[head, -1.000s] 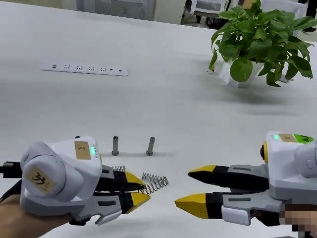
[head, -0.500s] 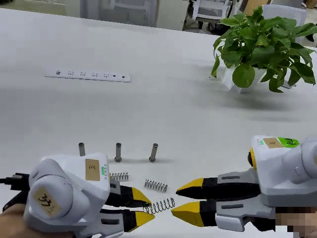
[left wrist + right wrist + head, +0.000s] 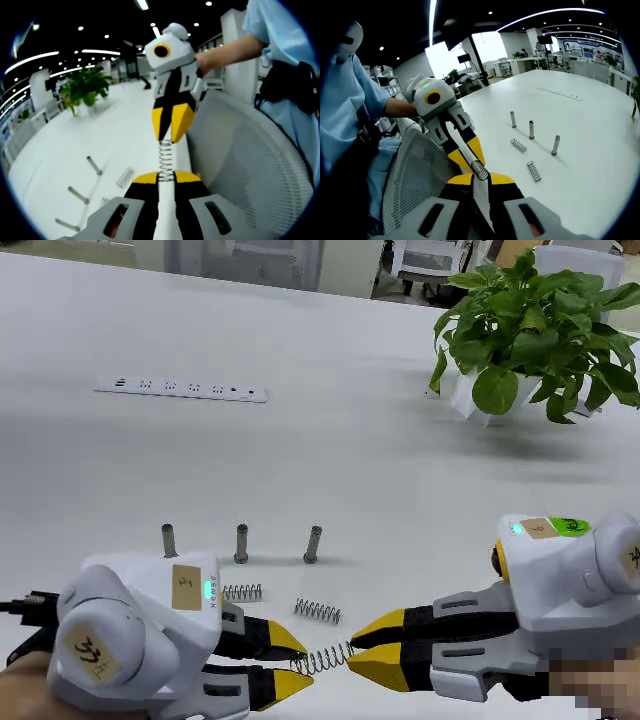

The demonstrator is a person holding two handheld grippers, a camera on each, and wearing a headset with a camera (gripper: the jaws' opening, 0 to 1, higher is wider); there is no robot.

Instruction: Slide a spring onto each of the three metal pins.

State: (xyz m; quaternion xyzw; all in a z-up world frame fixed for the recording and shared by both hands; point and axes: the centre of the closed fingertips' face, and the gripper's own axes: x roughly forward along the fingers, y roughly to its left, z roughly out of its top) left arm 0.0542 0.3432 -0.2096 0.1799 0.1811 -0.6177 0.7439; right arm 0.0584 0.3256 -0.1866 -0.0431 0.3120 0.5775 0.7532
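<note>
Half a second on, the right gripper (image 3: 352,654) has been closed onto the spring (image 3: 322,658), whose other end is pinched by the left gripper (image 3: 300,664). Two loose springs (image 3: 318,611) are seen at 11 o'clock, three bare pins (image 3: 241,543) beyond.

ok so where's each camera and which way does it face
Head view: on the headset, looking down at the white table; both grippers low.
Left gripper view: along its fingers toward the right gripper; arm, blue shirt show.
Right gripper view: along its fingers toward the left gripper; blue shirt shows.
Shared: the thin coiled metal spring both grip.
</note>
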